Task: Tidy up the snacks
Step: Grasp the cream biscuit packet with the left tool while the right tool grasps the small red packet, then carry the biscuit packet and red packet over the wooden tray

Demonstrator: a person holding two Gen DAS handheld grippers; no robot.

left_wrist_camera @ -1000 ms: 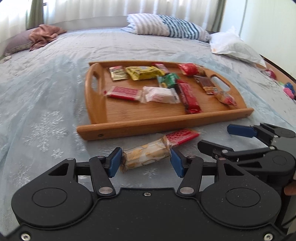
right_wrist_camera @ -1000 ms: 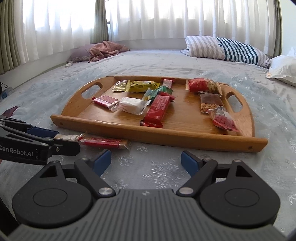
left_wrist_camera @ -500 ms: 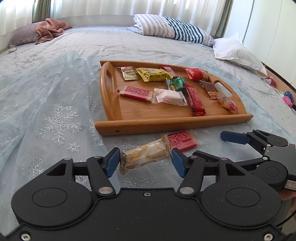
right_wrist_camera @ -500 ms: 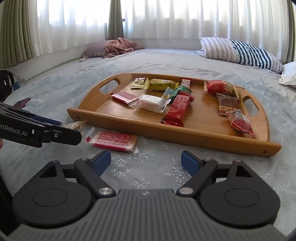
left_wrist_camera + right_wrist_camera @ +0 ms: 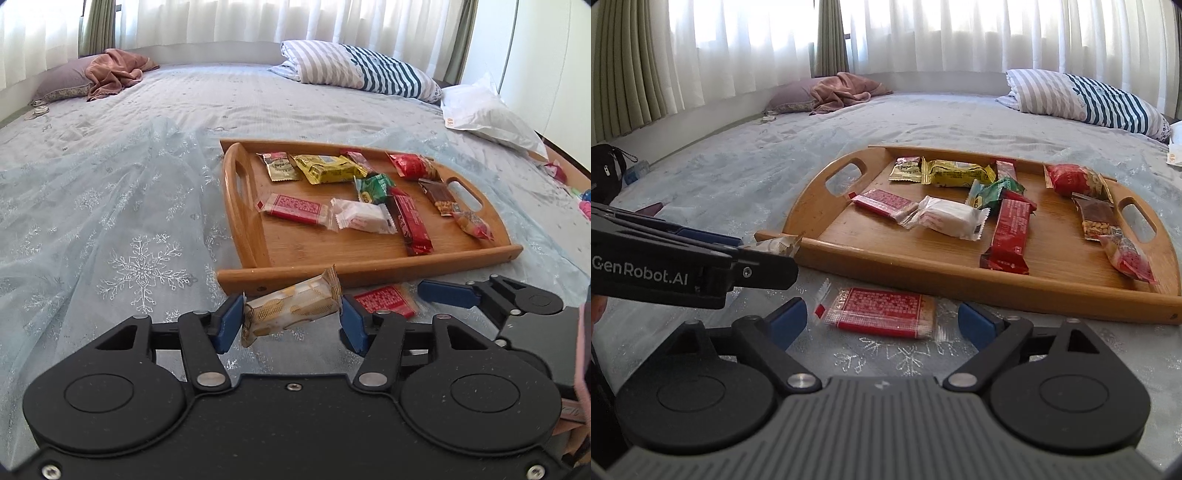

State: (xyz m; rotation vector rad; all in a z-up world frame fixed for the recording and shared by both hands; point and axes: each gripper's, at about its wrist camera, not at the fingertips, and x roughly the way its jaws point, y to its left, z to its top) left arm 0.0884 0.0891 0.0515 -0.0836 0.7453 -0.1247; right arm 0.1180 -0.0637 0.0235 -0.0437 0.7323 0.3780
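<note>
My left gripper (image 5: 291,317) is shut on a cream and gold biscuit packet (image 5: 291,306) and holds it lifted off the bed, just in front of the wooden tray (image 5: 369,271). The packet's end shows in the right wrist view (image 5: 775,245) past the left gripper (image 5: 731,266). My right gripper (image 5: 882,321) is open, low over the bed, its jaws on either side of a flat red snack packet (image 5: 882,312) that lies before the tray (image 5: 923,273). That red packet also shows in the left wrist view (image 5: 384,301). Several snacks lie in the tray.
A pale blue snowflake bedspread (image 5: 140,266) covers the bed. A striped pillow (image 5: 362,75), a white bag (image 5: 487,122) and a pink cloth on a pillow (image 5: 110,74) lie at the far side. A dark bag (image 5: 605,173) sits left of the bed.
My left gripper has risen with the biscuit packet, which now hangs clear of the bed. My right gripper has moved forward, bringing the red packet between its open jaws.
</note>
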